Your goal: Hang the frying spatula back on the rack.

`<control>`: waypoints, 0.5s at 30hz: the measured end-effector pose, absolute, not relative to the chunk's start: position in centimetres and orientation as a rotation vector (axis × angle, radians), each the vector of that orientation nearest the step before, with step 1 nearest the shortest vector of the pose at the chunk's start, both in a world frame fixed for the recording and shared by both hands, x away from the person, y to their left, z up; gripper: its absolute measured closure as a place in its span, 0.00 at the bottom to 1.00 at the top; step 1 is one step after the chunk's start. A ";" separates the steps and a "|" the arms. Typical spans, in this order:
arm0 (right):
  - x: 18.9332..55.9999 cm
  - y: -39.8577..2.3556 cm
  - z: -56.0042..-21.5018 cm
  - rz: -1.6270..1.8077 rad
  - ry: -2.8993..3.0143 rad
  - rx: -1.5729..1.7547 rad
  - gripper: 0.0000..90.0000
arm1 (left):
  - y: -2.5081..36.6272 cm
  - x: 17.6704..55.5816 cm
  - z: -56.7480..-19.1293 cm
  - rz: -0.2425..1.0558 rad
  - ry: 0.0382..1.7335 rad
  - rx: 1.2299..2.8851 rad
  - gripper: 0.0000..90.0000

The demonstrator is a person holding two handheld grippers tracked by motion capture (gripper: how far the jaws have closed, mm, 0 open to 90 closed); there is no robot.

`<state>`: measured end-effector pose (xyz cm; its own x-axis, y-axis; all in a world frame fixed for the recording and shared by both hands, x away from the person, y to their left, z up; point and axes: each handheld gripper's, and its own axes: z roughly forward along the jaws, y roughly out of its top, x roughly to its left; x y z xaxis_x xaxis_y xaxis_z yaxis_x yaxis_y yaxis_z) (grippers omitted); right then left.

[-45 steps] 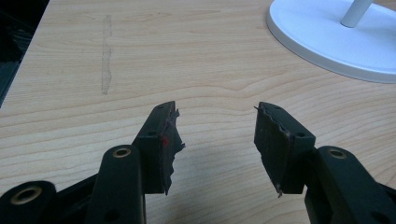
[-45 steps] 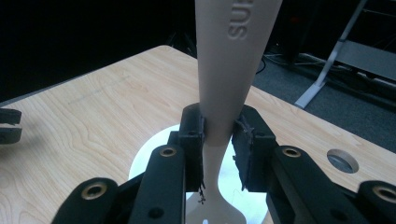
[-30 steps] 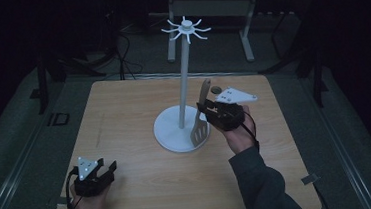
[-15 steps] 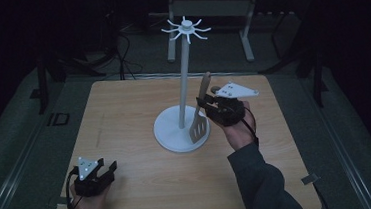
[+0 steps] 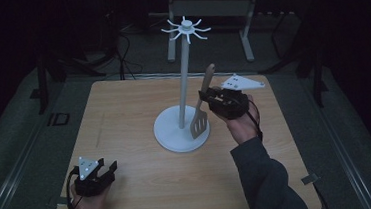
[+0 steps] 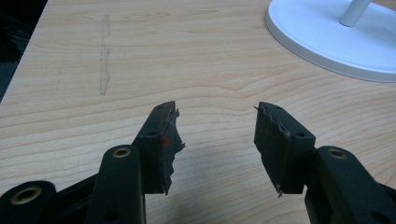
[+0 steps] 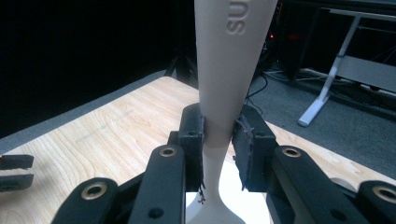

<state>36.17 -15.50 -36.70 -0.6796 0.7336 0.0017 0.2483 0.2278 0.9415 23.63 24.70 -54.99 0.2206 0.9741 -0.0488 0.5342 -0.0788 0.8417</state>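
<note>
My wooden bench (image 5: 124, 119) stands on grey carpet (image 5: 21, 147); beyond it, a dark room, a grey desk frame (image 5: 211, 7).

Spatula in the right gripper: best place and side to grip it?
Grip the spatula on the narrow neck between blade and wide handle, as the right gripper does now. It stands nearly upright, blade down, so come in level from the side, pads on its flat faces.

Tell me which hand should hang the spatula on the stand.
Right. The right gripper already clamps the spatula beside the stand; the left gripper rests open at the table's near edge.
</note>
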 end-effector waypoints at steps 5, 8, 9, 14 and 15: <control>36.5 -15.8 -36.3 1.466 2.064 0.900 0.82 | 24.7 23.6 -55.0 0.720 1.416 1.723 0.55; 36.7 -16.0 -36.1 1.470 2.065 0.901 0.82 | 24.7 23.6 -55.0 0.719 1.416 1.724 0.55; 36.7 -16.0 -36.1 1.472 2.064 0.902 0.82 | 24.7 23.6 -55.0 0.719 1.416 1.724 0.55; 37.0 -16.2 -35.6 1.477 2.062 0.904 0.82 | 24.7 23.6 -55.0 0.719 1.415 1.721 0.55; 37.0 -16.3 -35.5 1.480 2.061 0.902 0.82 | 24.7 23.6 -55.0 0.721 1.415 1.721 0.55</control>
<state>37.02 -16.28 -35.52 -0.6876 0.7259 0.0181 0.2494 0.2127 0.9447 23.63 24.73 -54.97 0.2196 0.9743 -0.0494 0.5331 -0.0774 0.8425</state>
